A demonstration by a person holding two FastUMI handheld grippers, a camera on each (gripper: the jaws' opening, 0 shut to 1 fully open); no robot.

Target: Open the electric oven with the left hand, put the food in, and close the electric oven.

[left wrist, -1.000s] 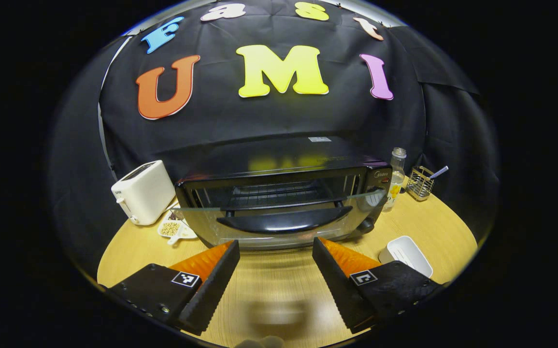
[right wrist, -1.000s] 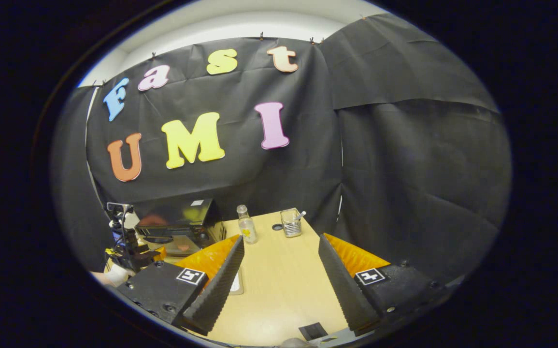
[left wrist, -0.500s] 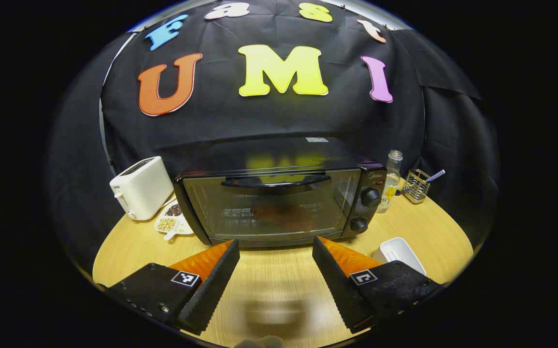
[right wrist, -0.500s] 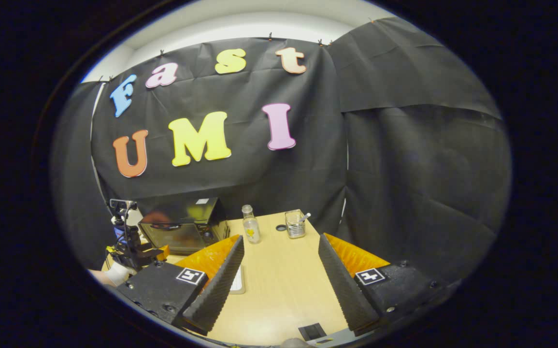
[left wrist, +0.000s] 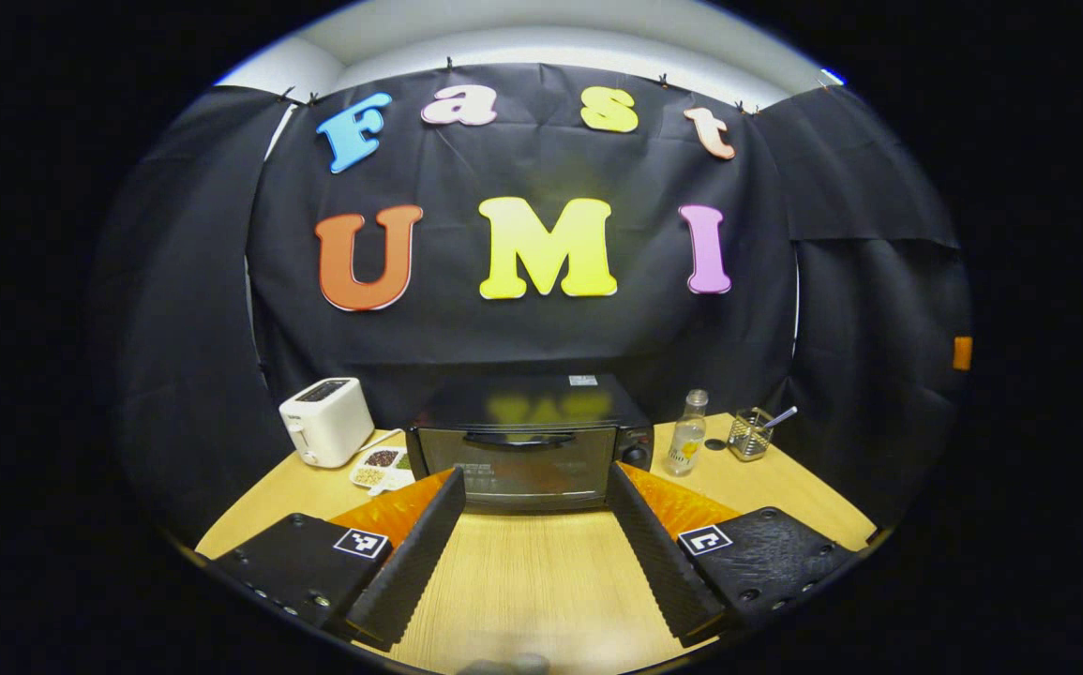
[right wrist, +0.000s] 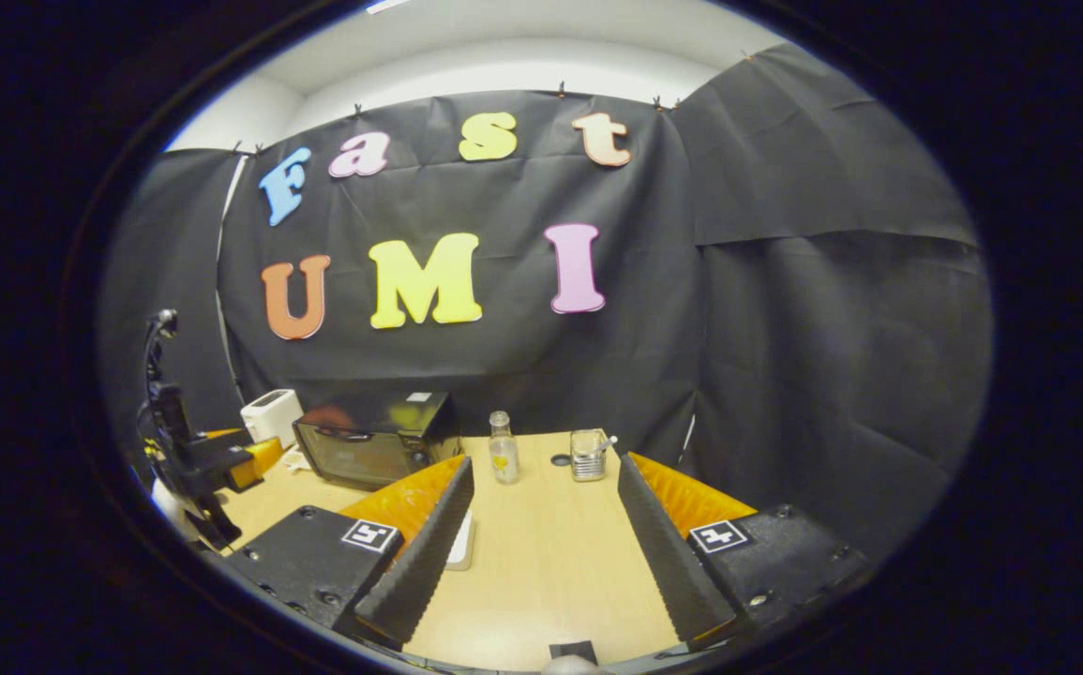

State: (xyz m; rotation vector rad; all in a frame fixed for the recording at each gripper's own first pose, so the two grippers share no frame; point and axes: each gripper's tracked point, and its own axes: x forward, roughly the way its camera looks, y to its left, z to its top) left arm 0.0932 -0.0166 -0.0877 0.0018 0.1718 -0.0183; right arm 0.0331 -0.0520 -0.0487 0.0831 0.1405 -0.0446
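The black electric oven (left wrist: 527, 450) stands at the back middle of the wooden table, its glass door shut and its handle (left wrist: 527, 438) along the top edge. What lies behind the dark glass is too dim to tell. My left gripper (left wrist: 532, 553) is open and empty, well back from the oven and facing its door. In the right gripper view the oven (right wrist: 372, 450) sits far left, and the left gripper (right wrist: 213, 459) hovers off to the oven's left. My right gripper (right wrist: 541, 553) is open over bare table with nothing between its fingers.
A white toaster (left wrist: 325, 433) and a small dish of beans (left wrist: 380, 466) sit left of the oven. A clear bottle (left wrist: 686, 445) and a wire holder (left wrist: 749, 434) stand to its right. A white tray (right wrist: 459, 544) peeks out behind my right gripper's left finger.
The oven door swung up from half open to shut. My left gripper then drew well back from the oven. The right gripper also pulled back a little.
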